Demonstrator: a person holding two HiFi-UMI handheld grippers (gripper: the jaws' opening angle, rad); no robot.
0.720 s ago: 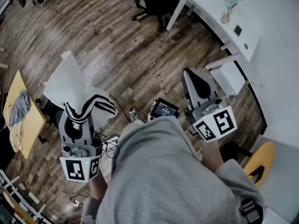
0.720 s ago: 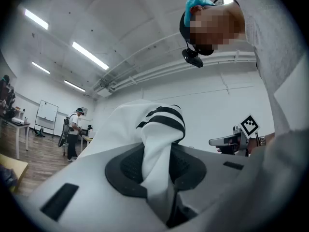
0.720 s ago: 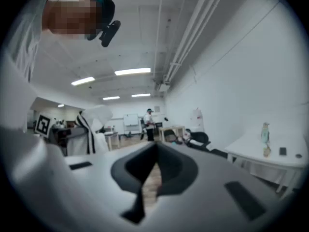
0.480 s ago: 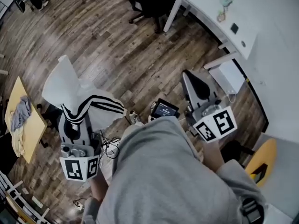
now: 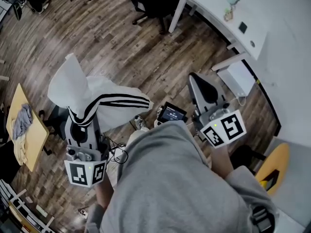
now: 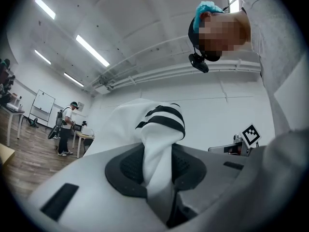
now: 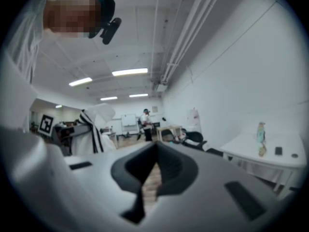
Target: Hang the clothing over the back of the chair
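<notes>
Nearest, shows a grey top (image 5: 170,183) filling the lower middle of the head view, down and left of the desk (image 5: 214,8). Holds the left gripper (image 6: 158,164) roughly level, well left of the desk, jaws pinched on a fold of the clothing (image 5: 104,98), with the pads pressing the white cloth from both sides. Carries the clothing clear of the floor (image 5: 121,38): white with black stripes (image 5: 119,101), bunched over the jaws, one part rising to a peak on the side away from the desk, a striped part reaching out toward the desk. Holds the right gripper (image 7: 150,178) between the clothing and the desk, nearer the desk, jaws a thin slit apart and empty, with only floorboards seen through the gap. Touches nothing with it.

Farther out, shows a dark frame (image 5: 53,120) partly hidden under the clothing; cannot tell whether it is a chair. Shows a wooden table (image 5: 26,144) past the clothing, far left of the desk, with a grey cloth (image 5: 22,116) heaped on it. Farthest, shows a black chair (image 5: 153,1) just beside the desk's left end, well apart from the clothing.
</notes>
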